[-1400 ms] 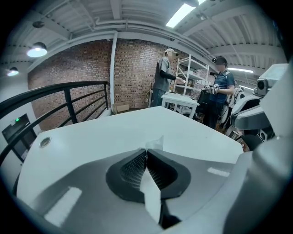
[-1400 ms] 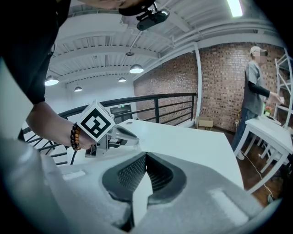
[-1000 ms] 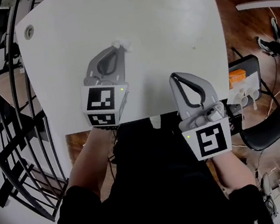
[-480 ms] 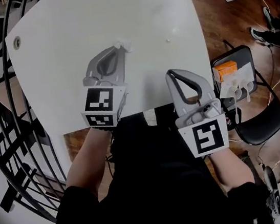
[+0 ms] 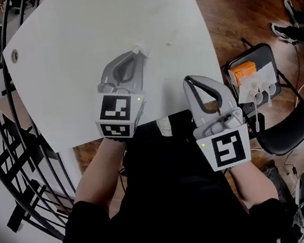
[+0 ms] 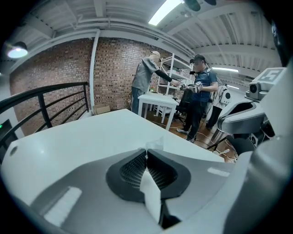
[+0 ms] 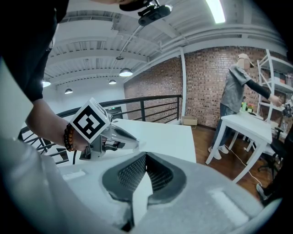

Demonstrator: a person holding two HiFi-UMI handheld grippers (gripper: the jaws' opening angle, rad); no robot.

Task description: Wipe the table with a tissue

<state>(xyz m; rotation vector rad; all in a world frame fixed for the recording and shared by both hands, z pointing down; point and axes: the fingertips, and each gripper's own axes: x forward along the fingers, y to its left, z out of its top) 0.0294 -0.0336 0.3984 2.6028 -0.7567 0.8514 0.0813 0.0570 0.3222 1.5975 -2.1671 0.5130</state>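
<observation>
My left tongs (image 5: 139,52) are clenched on the tissue (image 5: 143,48), a small white wad pinched at the very tips, low over the table (image 5: 74,45) towards its right side; I can't tell whether it touches the top. In the left gripper view the tissue (image 6: 154,144) pokes up just past the closed jaws. My right tongs (image 5: 188,81) hang over the table's near edge, apart from the tissue, jaws pressed together with nothing between them. Their own view looks across the white top at the left tongs (image 7: 132,145). A black chair (image 5: 282,128) with an orange box (image 5: 244,70) stands on the floor to my right.
</observation>
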